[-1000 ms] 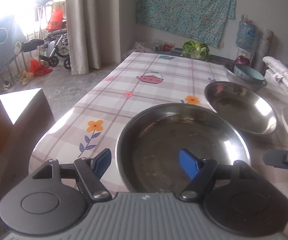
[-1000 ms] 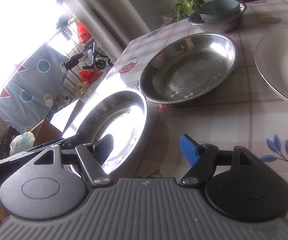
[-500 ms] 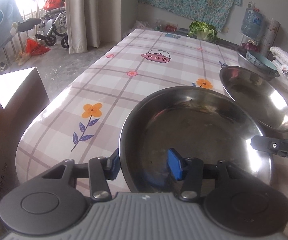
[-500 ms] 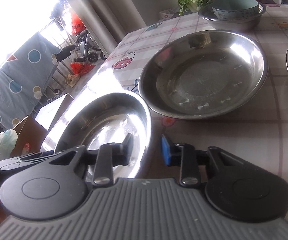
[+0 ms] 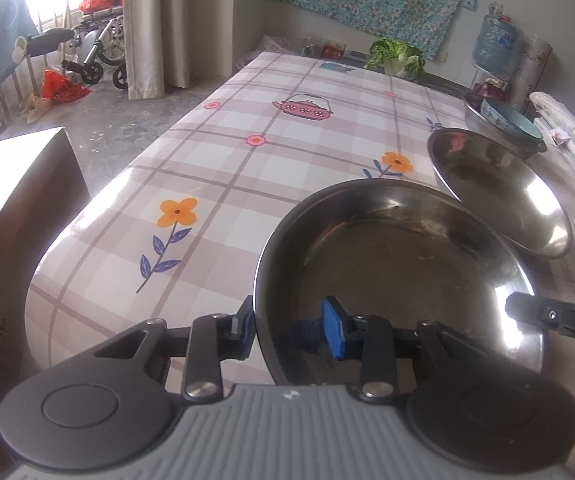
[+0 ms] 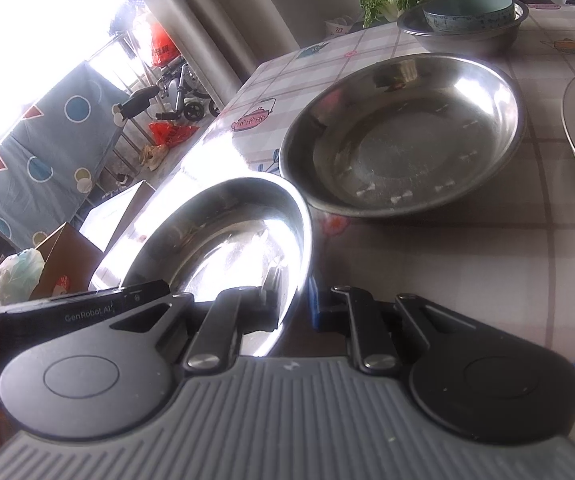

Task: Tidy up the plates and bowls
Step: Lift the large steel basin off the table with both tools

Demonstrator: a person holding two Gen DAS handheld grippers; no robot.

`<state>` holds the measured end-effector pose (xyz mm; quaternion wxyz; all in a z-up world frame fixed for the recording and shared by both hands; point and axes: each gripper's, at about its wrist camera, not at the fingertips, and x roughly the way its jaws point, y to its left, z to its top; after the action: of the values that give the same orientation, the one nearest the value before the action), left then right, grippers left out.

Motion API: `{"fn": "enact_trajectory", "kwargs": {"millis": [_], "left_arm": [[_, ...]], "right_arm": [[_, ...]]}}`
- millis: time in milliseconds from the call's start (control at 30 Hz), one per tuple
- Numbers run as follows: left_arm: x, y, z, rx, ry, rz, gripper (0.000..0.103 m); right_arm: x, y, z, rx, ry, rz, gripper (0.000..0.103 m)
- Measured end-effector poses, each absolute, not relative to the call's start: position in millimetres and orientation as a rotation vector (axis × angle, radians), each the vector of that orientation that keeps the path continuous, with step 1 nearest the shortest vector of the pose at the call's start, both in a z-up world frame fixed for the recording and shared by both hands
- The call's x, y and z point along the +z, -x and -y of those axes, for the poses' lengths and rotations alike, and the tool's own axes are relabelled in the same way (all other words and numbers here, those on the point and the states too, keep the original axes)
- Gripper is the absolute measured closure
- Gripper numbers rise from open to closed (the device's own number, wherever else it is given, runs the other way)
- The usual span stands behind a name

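**Inspector A:** Step in hand: gripping the near pan (image 5: 399,276), which sits on the surface (image 5: 247,152) just beside the second pan (image 5: 499,192). The left gripper (image 5: 289,324) straddles the near pan's left rim; its jaws have just been closing and are narrow, the inner pad seemingly not yet pressing.

**Inspector B:** The right gripper (image 6: 293,300) is clamped on the right rim. Bowls (image 6: 463,16) stand beyond the second pan. Next move, in my judgement: seat the left grip, lift level, nest it into the second pan.
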<state>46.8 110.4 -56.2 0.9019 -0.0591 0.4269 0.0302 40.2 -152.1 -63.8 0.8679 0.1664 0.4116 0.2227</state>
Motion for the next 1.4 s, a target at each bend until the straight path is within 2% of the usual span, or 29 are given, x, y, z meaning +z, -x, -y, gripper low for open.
{"fn": "enact_trajectory", "kwargs": {"millis": [333, 800, 1400], "left_arm": [[-57, -42, -98, 0.014, 0.099, -0.897, 0.066], [-61, -51, -91, 0.014, 0.057, -0.900, 0.056], [-60, -48, -87, -0.001, 0.057, -0.902, 0.055]], "right_arm": [[-67, -20, 173, 0.443, -0.387, -0.877, 0.089], [-70, -23, 166, 0.432, -0.384, -0.891, 0.088], [-70, -24, 164, 0.418, -0.374, -0.892, 0.088]]}}
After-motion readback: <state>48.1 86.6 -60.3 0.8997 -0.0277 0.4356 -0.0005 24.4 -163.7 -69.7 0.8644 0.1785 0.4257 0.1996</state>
